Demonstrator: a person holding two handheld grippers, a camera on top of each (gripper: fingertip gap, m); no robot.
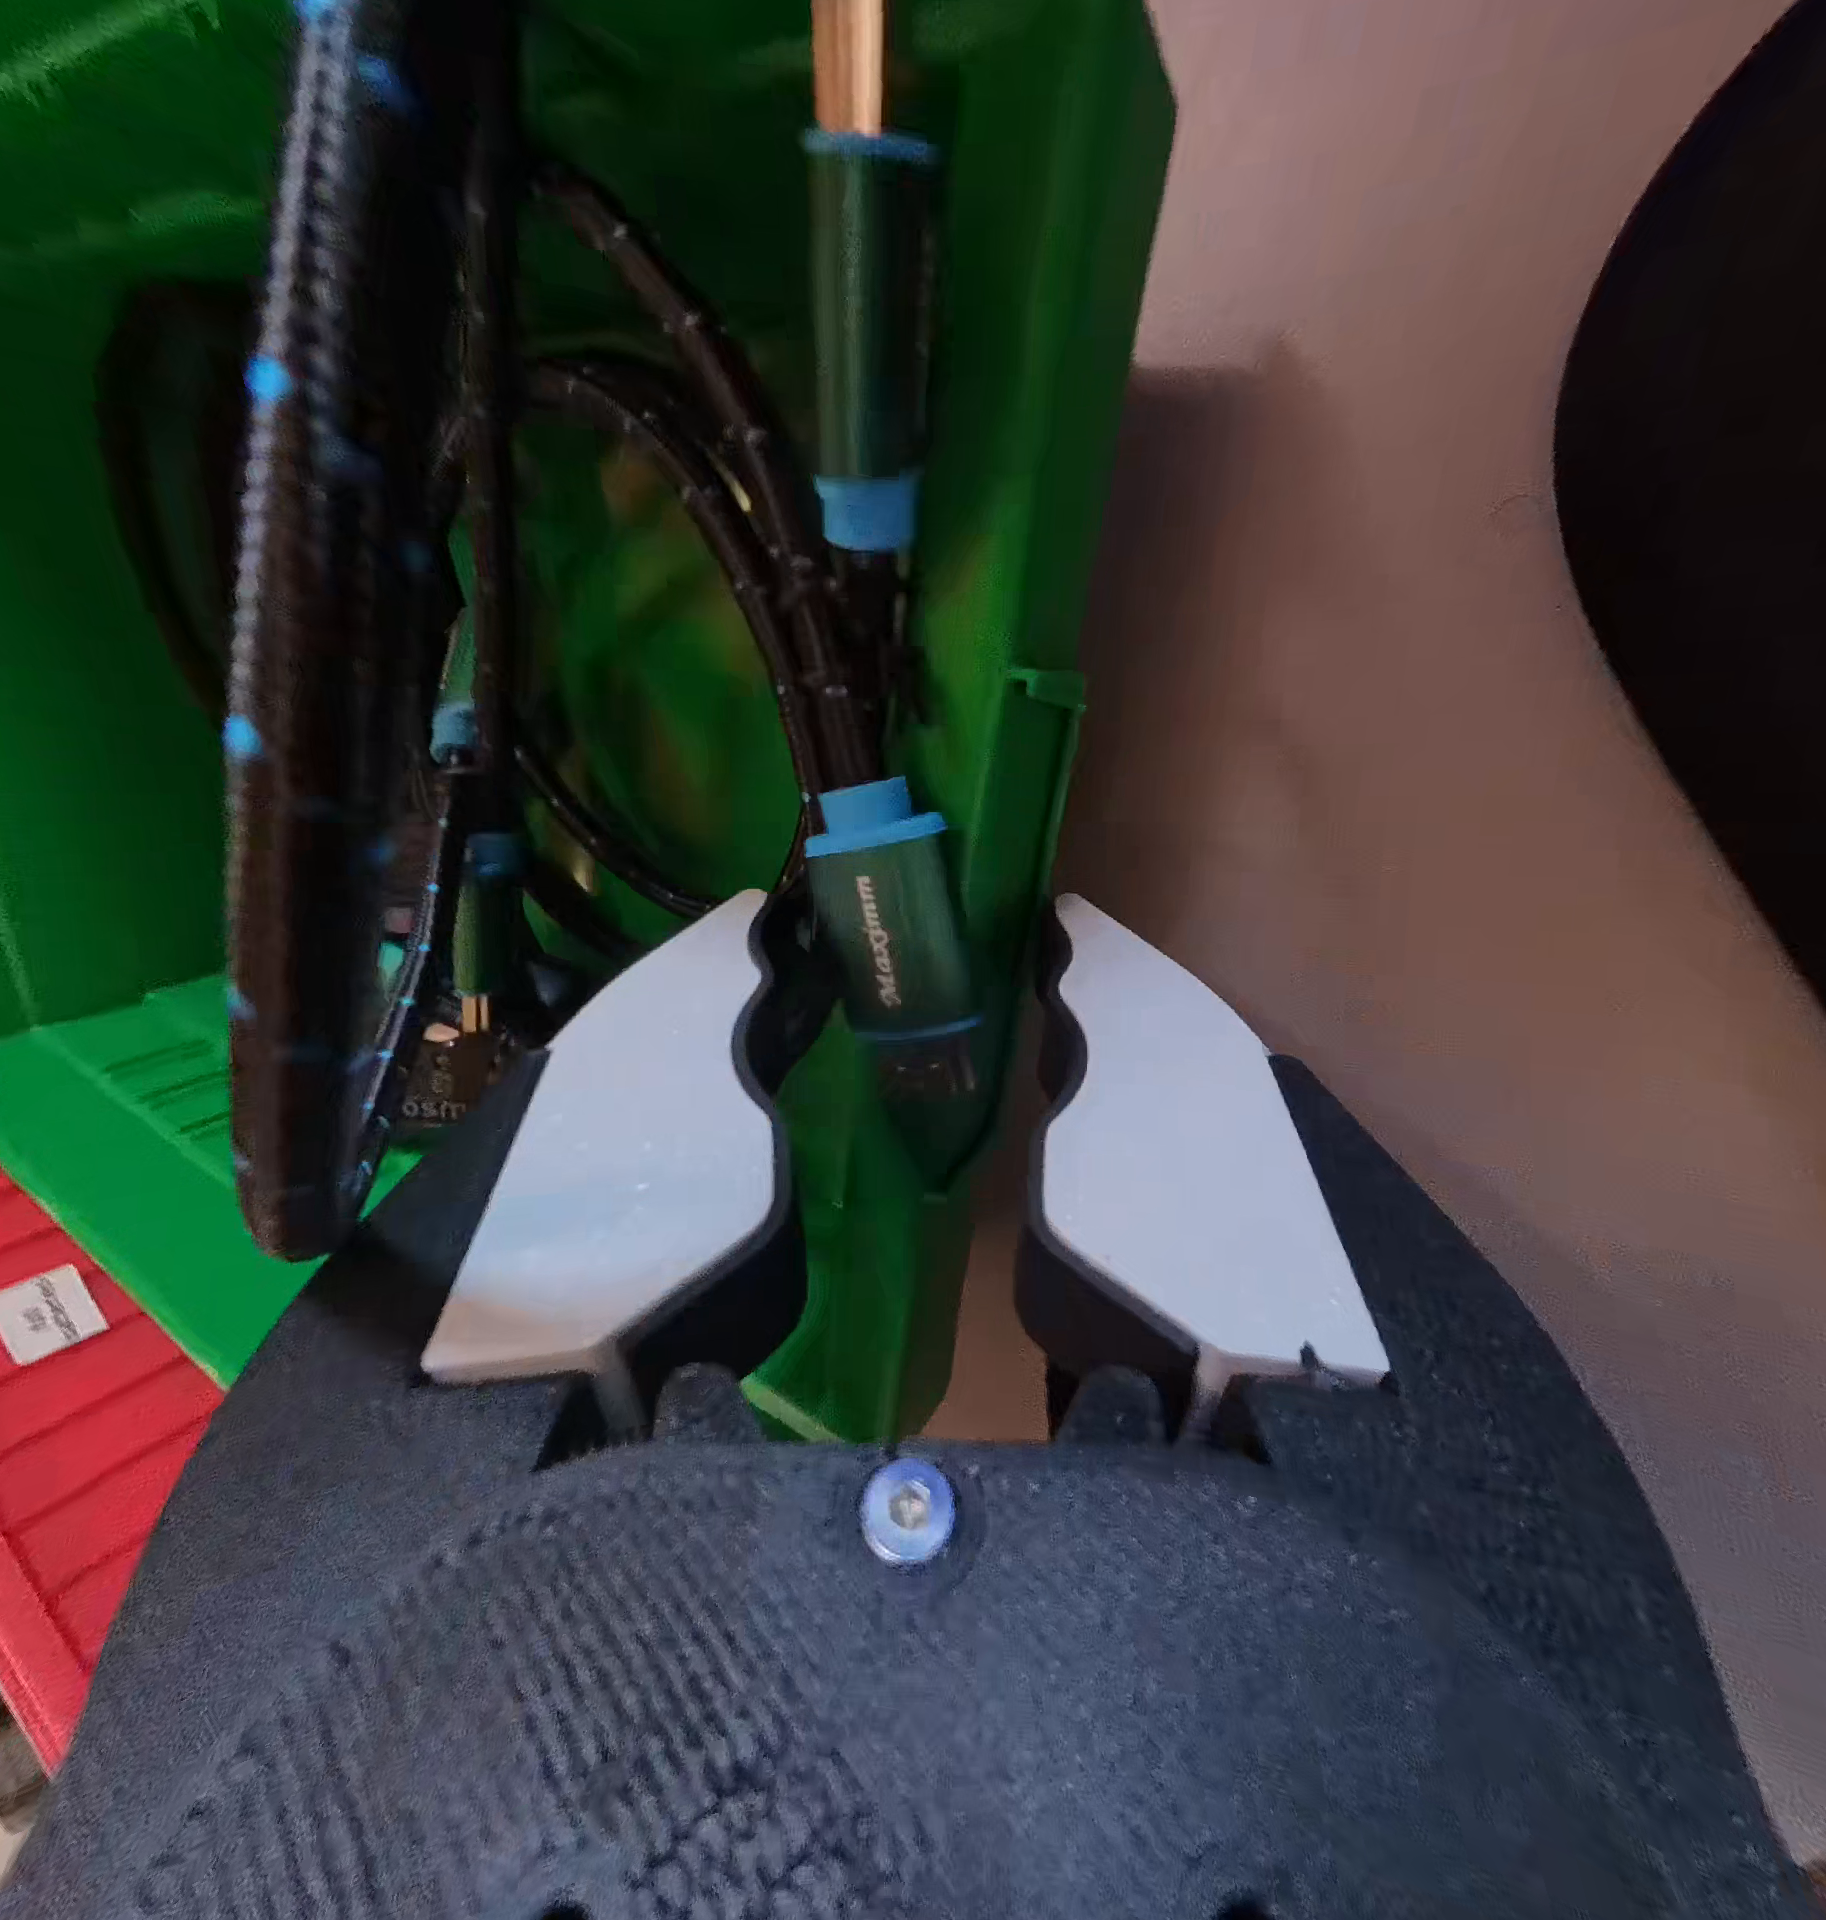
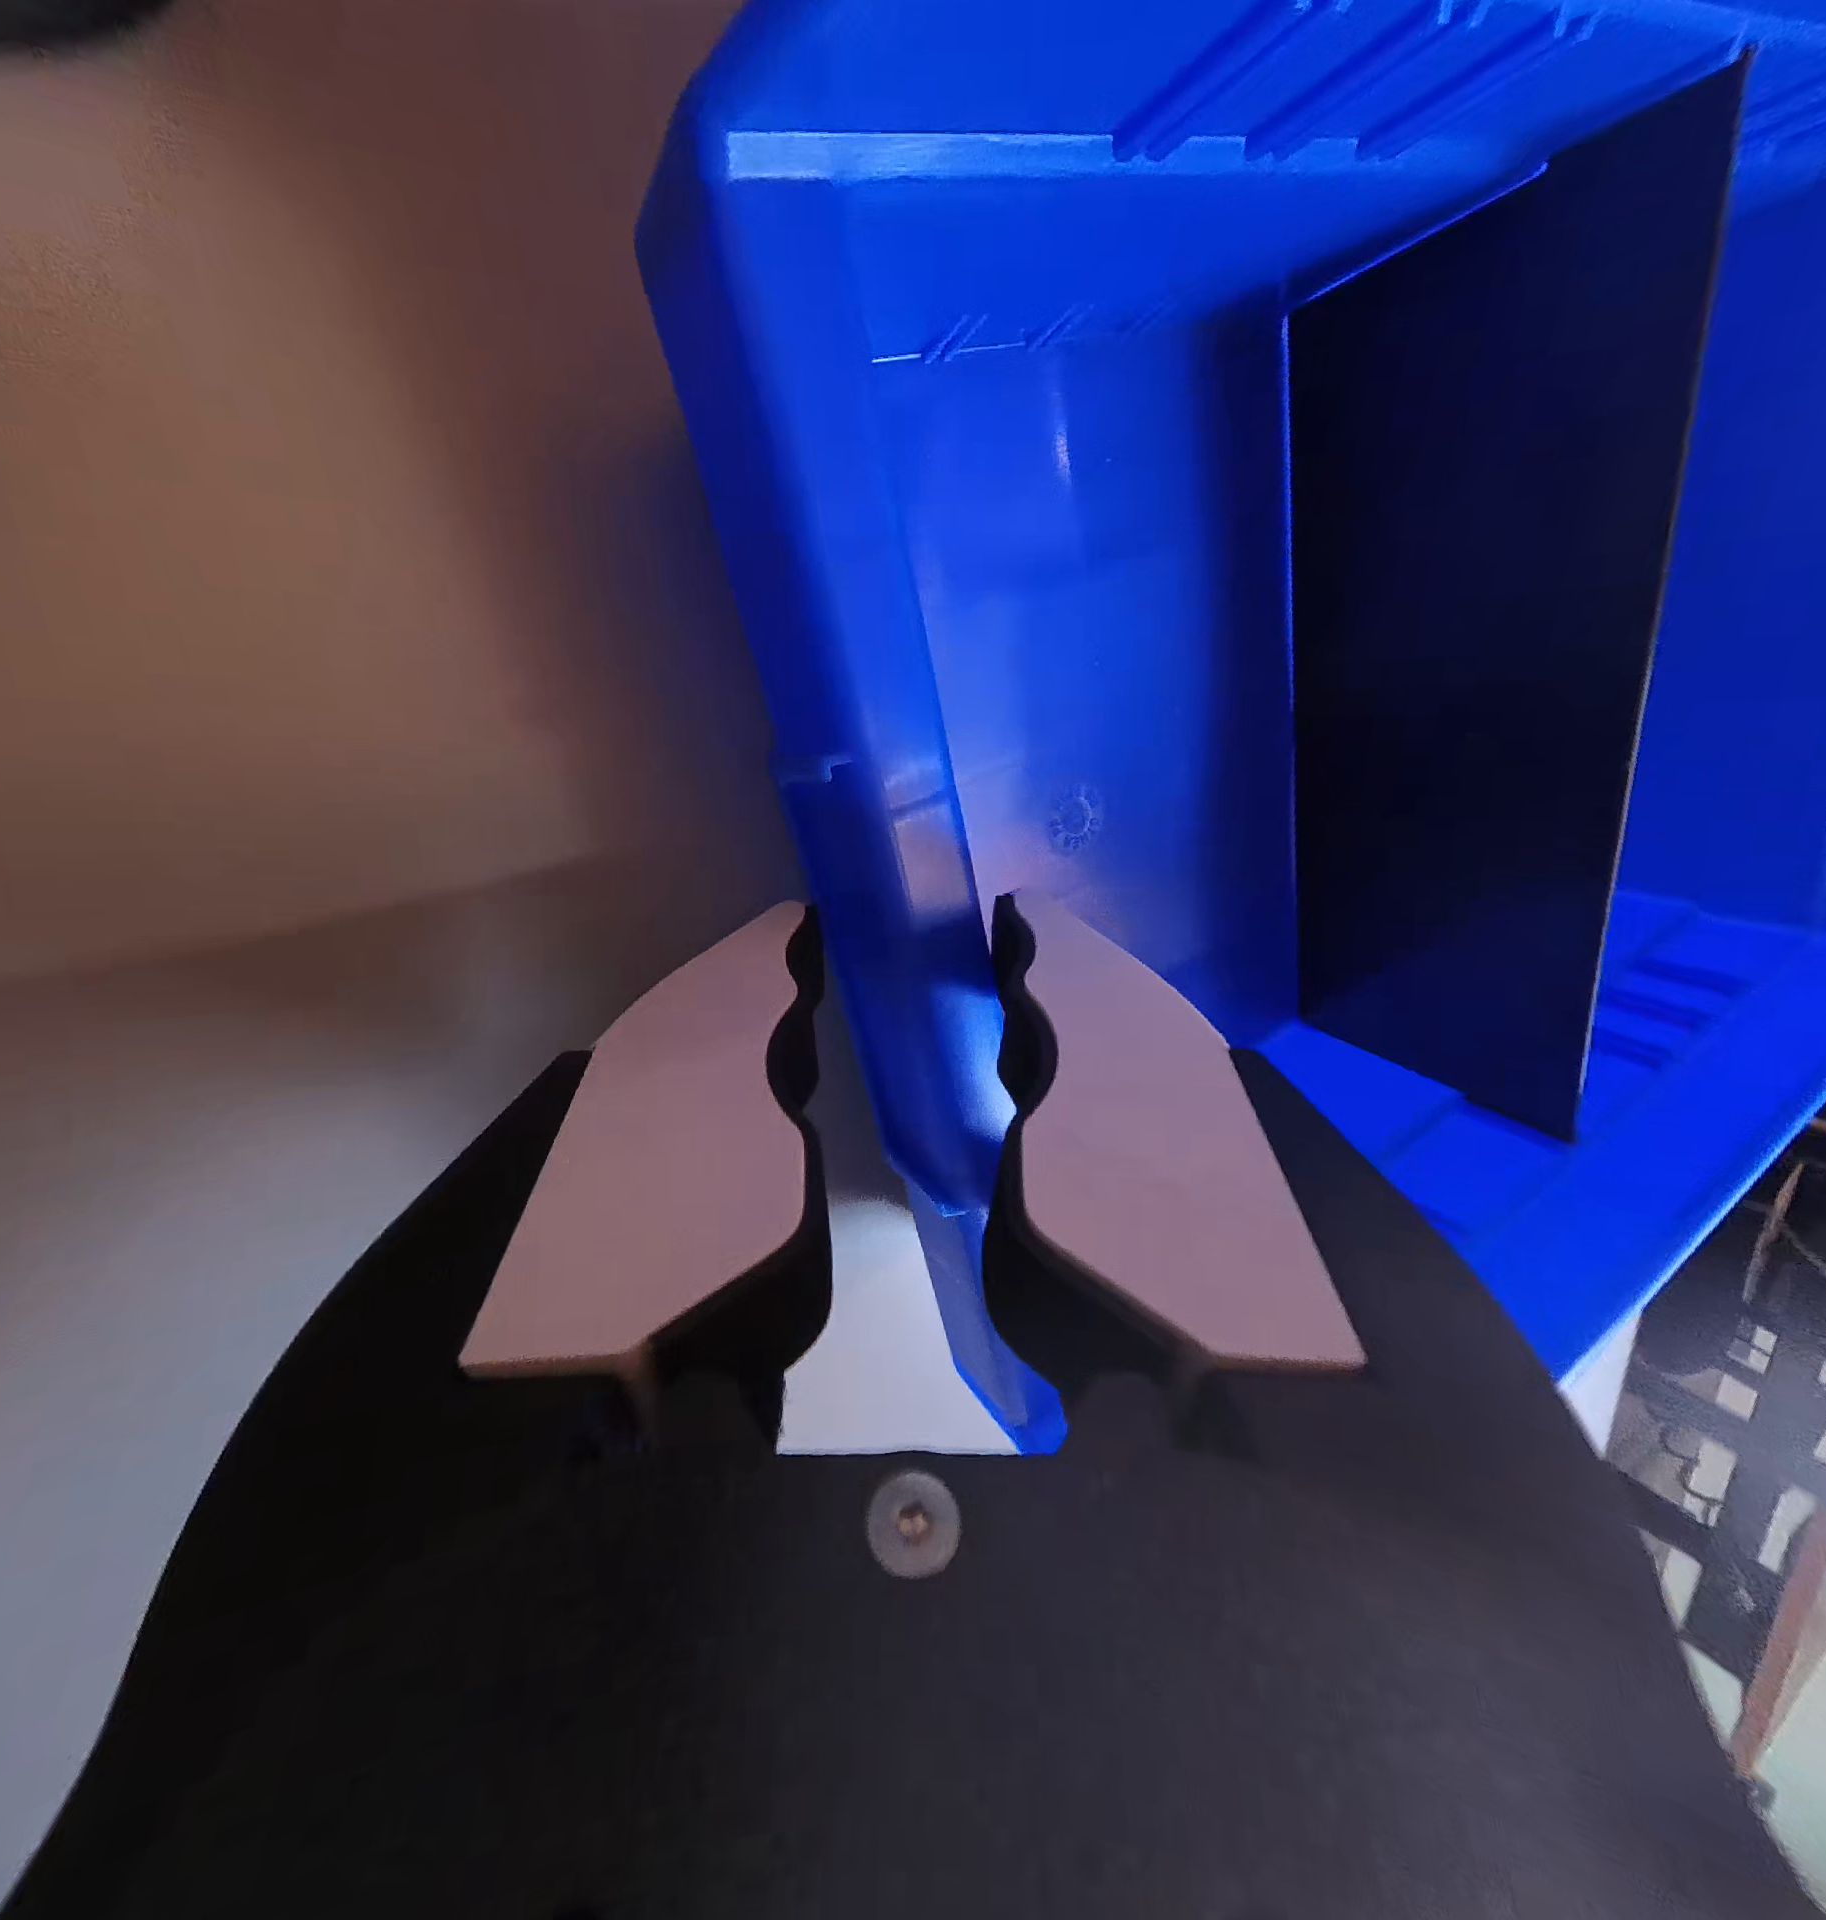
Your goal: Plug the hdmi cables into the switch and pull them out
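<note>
In the left wrist view a green bin holds coiled black braided cables with green-and-blue connectors. My left gripper straddles the bin's right wall near its corner. Its fingers stand apart: one lies inside next to a connector, the other outside, and the pads do not press on anything. In the right wrist view my right gripper is shut on the rim of the left wall of a blue bin, with both pads against it. The blue bin's inside shows no contents. A dark divider panel stands in it.
A red bin with a small white sticker lies left of the green one. A large dark rounded object is at the right. A brownish surface lies beside the green bin and left of the blue bin. One gripper's finger ends stand about 30 cm off the other's.
</note>
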